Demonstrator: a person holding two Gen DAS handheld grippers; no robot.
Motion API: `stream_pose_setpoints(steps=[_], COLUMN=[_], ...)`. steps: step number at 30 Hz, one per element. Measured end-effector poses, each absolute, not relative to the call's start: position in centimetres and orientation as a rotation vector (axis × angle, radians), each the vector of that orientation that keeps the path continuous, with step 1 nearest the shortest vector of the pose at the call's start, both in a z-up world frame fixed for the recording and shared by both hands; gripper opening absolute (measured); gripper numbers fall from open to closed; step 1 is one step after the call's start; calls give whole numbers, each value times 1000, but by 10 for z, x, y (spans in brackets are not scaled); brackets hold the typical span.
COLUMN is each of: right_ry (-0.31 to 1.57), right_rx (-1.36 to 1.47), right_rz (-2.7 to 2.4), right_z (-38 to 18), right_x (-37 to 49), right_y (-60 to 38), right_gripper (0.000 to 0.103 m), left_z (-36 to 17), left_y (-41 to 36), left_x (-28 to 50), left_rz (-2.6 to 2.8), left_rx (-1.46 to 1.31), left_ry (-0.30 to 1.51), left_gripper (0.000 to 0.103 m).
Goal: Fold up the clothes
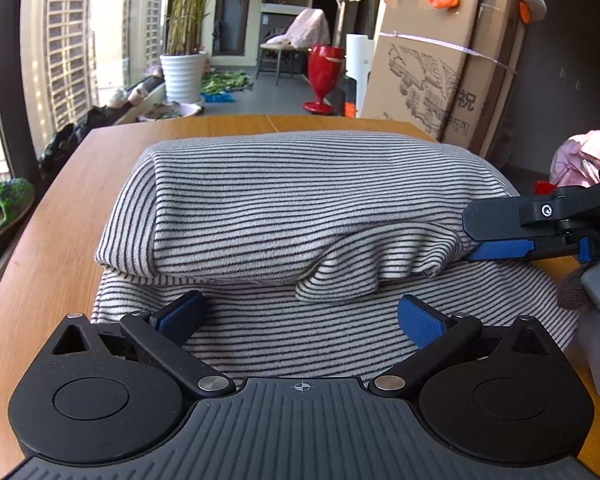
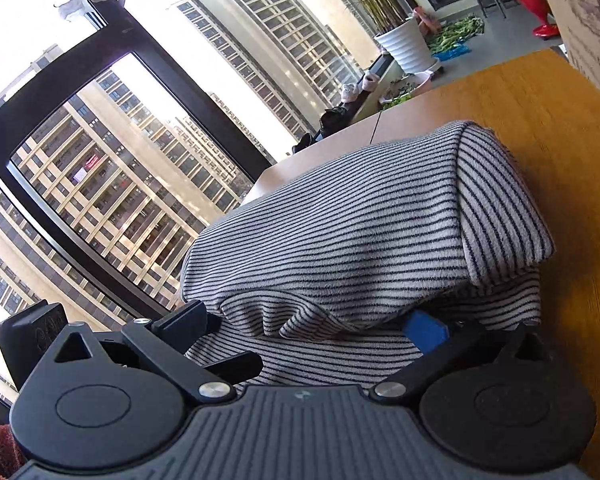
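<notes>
The wooden worktop (image 1: 60, 216) carries the striped garment (image 1: 300, 200), folded over itself into a thick bundle. It looks soft, light and floppy; best taken at the doubled front edge. The left claw (image 1: 300, 316) hangs wide open, empty. The right claw (image 2: 312, 326) gapes around that edge, not pinching.

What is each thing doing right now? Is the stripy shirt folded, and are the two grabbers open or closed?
Striped garment: partly folded, top layer doubled over a flat lower layer, front edge rumpled.
Left gripper: open, above the lower layer, holding nothing.
Right gripper: open, at the rumpled edge of the fold, one finger tucked under it.
Table: wooden, with the garment lying on it.
</notes>
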State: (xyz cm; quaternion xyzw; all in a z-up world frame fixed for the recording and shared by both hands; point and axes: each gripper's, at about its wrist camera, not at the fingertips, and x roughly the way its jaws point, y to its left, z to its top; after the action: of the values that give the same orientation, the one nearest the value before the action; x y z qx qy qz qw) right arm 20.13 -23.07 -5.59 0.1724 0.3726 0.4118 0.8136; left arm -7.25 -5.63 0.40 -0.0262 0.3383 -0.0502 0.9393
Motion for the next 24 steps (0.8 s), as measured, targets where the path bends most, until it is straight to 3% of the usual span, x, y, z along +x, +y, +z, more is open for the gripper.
stream_pose_setpoints(steps=[5, 13, 24], right_ry=[711, 674, 669], right_rx=[209, 106, 69], right_rz=[819, 649, 632], right_z=[-74, -71, -59], right_x=[218, 152, 70], right_y=[-185, -157, -198], right_gripper=[103, 103, 103], left_z=[3, 3, 3], left_y=[-57, -40, -42], left_x=[-69, -73, -75], left_rz=[-110, -182, -172], left_rx=[-30, -103, -92], left_ry=[696, 675, 673], left_gripper=[103, 103, 103])
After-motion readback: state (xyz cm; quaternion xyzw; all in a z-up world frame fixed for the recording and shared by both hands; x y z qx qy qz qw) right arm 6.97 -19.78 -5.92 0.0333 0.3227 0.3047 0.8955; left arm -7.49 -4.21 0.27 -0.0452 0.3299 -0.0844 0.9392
